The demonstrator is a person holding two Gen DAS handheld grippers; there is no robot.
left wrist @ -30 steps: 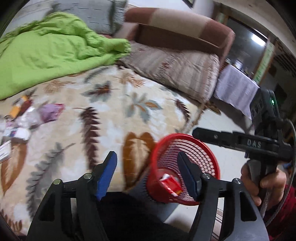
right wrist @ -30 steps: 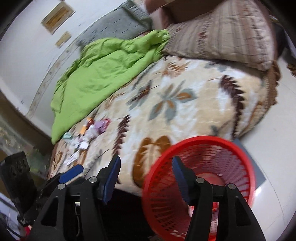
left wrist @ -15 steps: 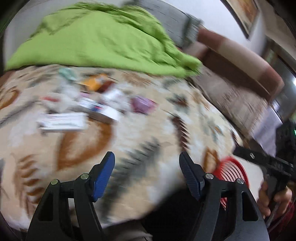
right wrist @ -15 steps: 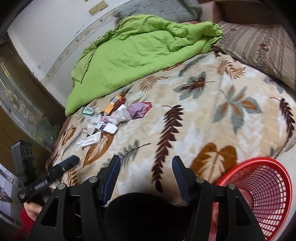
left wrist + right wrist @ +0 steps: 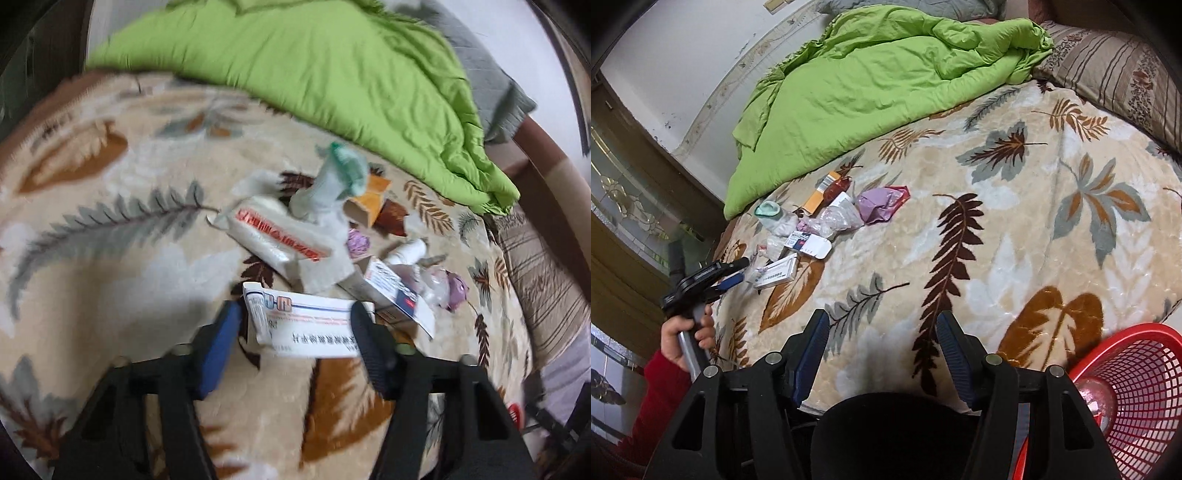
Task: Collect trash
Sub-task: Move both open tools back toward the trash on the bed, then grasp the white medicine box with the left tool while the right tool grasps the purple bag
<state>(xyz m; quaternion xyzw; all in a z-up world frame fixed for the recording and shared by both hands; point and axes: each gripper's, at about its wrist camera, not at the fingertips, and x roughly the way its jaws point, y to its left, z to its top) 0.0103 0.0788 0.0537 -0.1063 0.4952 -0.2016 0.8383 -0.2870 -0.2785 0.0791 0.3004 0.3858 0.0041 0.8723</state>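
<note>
Left wrist view: left hand-held gripper (image 5: 295,332) sits over the trash pile on the bed (image 5: 110,258), jaws have just been closing, white medicine box (image 5: 306,325) between the pads; right pad looks to touch its edge, left pad shows a gap, so not gripped yet. Behind it: red-printed white pack (image 5: 273,236), teal-capped bottle (image 5: 332,181), orange carton (image 5: 369,199), blue-and-white box (image 5: 395,291). Green quilt (image 5: 314,66) further back. Frame is motion-blurred. Right wrist view: right hand-held gripper (image 5: 882,354) hangs above the leaf-print bed cover, jaws moderately wide, nothing between them. Red mesh basket (image 5: 1137,387) stands at lower right beside the bed, well apart from the pile. A hand (image 5: 683,336) in a red sleeve holds the left gripper at the pile's near edge.
</note>
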